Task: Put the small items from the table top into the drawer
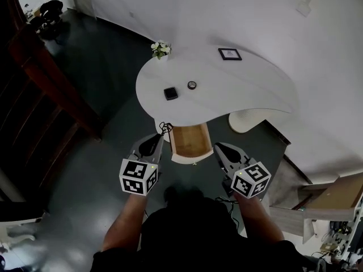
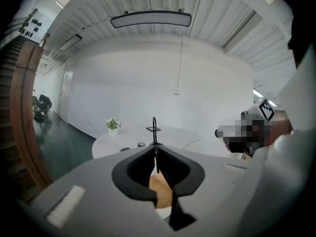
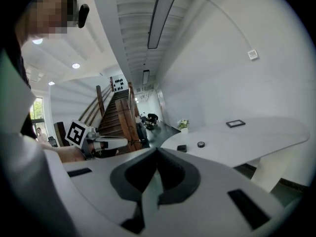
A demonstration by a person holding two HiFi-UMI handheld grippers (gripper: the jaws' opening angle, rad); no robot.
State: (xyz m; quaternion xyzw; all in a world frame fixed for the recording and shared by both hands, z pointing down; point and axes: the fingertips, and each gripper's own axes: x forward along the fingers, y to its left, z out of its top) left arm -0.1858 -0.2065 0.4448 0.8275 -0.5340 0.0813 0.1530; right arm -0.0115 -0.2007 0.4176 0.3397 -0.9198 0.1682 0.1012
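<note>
A small black square item (image 1: 171, 93) and a small round black item (image 1: 192, 85) lie on the white curved table (image 1: 255, 89). The wooden drawer (image 1: 190, 141) stands pulled out under the table's near edge, and nothing shows inside it. My left gripper (image 1: 159, 137) hangs shut and holds nothing, just left of the drawer. To the drawer's right my right gripper (image 1: 219, 148) is also shut, with nothing in it. In the left gripper view the shut gripper (image 2: 155, 146) points at the table, with drawer wood (image 2: 160, 189) below. The right gripper view shows its gripper (image 3: 157, 149), the square item (image 3: 181, 147) and the round item (image 3: 201, 144).
A potted flower (image 1: 161, 49) and a picture frame (image 1: 229, 54) stand at the table's far side. A thin black wire loop (image 1: 165, 128) sticks up by the drawer's left corner. Wooden stairs (image 1: 39, 89) run along the left; a cardboard box (image 1: 340, 194) is at right.
</note>
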